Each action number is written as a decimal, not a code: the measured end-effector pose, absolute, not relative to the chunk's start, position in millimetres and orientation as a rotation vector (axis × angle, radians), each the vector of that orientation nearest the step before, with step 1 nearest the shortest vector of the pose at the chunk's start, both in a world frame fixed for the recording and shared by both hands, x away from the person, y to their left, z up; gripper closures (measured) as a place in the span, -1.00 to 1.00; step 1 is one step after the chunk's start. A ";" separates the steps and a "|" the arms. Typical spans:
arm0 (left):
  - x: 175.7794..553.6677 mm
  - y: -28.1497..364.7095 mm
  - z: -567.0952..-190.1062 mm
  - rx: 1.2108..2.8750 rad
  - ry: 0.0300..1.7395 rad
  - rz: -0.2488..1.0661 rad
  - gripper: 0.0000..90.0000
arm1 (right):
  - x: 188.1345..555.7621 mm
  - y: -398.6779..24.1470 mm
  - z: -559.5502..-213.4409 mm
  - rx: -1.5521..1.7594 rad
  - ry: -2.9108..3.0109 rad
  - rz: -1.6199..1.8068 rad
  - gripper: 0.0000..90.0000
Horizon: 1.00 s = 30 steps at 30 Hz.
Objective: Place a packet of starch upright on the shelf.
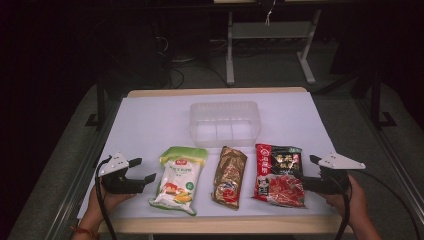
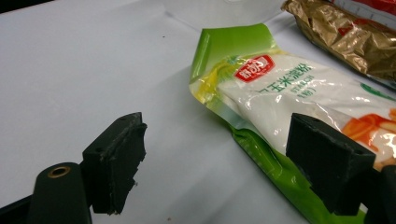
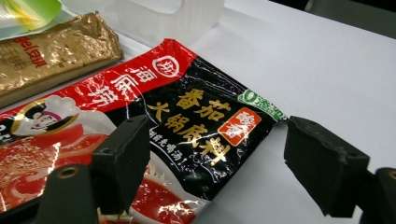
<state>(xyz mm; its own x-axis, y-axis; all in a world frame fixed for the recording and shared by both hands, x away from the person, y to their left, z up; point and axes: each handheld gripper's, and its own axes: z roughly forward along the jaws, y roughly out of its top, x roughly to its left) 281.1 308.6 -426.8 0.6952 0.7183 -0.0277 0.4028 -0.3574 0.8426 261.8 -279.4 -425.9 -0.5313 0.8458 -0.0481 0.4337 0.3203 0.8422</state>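
Three food packets lie in a row near the table's front edge. The green-and-white starch bag [image 1: 178, 180] [image 2: 289, 107] is leftmost, a gold foil packet [image 1: 229, 176] [image 2: 345, 32] [image 3: 51, 51] is in the middle, and a red-and-black hotpot base packet [image 1: 278, 174] [image 3: 140, 121] is on the right. My left gripper [image 1: 142, 170] [image 2: 217, 163] stands open just left of the starch bag, holding nothing. At the red packet's right edge, my right gripper [image 1: 307, 172] [image 3: 217, 163] is open and empty too. A clear plastic bin [image 1: 224, 123] [image 3: 154, 18] sits behind the packets.
A white sheet [image 1: 150, 125] covers the wooden table. Bare sheet lies to the left of the starch bag and around the bin. Beyond the table are dark floor, desk legs [image 1: 230, 50] and cables.
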 end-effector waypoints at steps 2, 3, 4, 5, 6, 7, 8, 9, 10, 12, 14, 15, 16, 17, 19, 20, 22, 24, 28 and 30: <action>281.0 308.0 -426.7 1.995 0.857 0.441 -0.57 | 261.9 -279.3 -426.1 1.125 2.103 1.111 -0.50; 280.9 307.3 -426.8 1.996 0.854 0.446 -0.57 | 262.3 -280.1 -426.5 1.131 2.107 1.117 -0.51; 281.3 306.9 -427.1 2.004 0.851 0.439 -0.57 | 262.3 -280.3 -426.5 1.135 2.103 1.114 -0.51; 282.7 306.1 -428.2 2.012 0.856 0.429 -0.57 | 262.5 -280.7 -426.4 1.135 2.097 1.116 -0.51; 283.6 305.9 -428.9 2.006 0.861 0.415 -0.57 | 263.0 -281.1 -426.4 1.134 2.097 1.128 -0.51; 284.6 305.7 -429.5 2.007 0.865 0.406 -0.57 | 263.8 -281.2 -426.5 1.136 2.102 1.135 -0.51; 285.1 305.7 -429.9 2.008 0.870 0.402 -0.57 | 264.8 -281.1 -426.8 1.139 2.102 1.131 -0.51; 285.1 305.7 -429.9 2.008 0.870 0.402 -0.57 | 264.8 -281.1 -426.8 1.139 2.102 1.131 -0.51; 286.8 305.3 -430.9 1.998 0.873 0.377 -0.57 | 267.6 -281.2 -428.3 1.150 2.108 1.127 -0.51; 289.4 303.5 -433.0 2.008 0.870 0.354 -0.57 | 270.0 -281.2 -429.7 1.158 2.115 1.131 -0.51; 290.6 302.2 -434.3 2.021 0.871 0.347 -0.57 | 272.8 -281.6 -430.8 1.163 2.119 1.132 -0.51; 292.2 300.0 -436.8 2.038 0.867 0.330 -0.57 | 273.9 -282.2 -431.1 1.162 2.118 1.140 -0.51; 292.9 299.1 -437.6 2.041 0.865 0.327 -0.57 | 274.8 -282.6 -431.4 1.170 2.114 1.144 -0.51; 293.4 298.7 -438.2 2.036 0.866 0.311 -0.57 | 275.6 -283.3 -431.8 1.169 2.115 1.147 -0.50; 294.1 296.8 -438.6 2.037 0.860 0.296 -0.57 | 276.3 -284.8 -432.8 1.174 2.113 1.147 -0.50; 294.3 295.4 -439.0 2.041 0.860 0.292 -0.57 | 276.2 -285.5 -433.0 1.182 2.110 1.143 -0.50; 294.5 293.7 -439.2 2.047 0.859 0.286 -0.57 | 275.0 -286.8 -432.7 1.187 2.107 1.145 -0.51; 295.9 289.8 -440.6 2.053 0.854 0.260 -0.57 | 273.4 -287.8 -431.6 1.187 2.097 1.150 -0.50; 300.8 287.0 -441.6 2.052 0.869 0.230 -0.57 | 273.0 -286.4 -430.8 1.179 2.101 1.153 -0.50; 309.1 284.5 -441.5 2.043 0.882 0.189 -0.57 | 273.2 -284.9 -431.4 1.176 2.107 1.149 -0.50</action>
<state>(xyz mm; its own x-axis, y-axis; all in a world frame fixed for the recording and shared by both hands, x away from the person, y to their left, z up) 309.1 284.5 -441.5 0.7365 0.6502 -0.1864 0.5167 -0.3630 0.7754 273.2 -284.9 -431.4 -0.5257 0.8507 0.0011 0.4618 0.2843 0.8402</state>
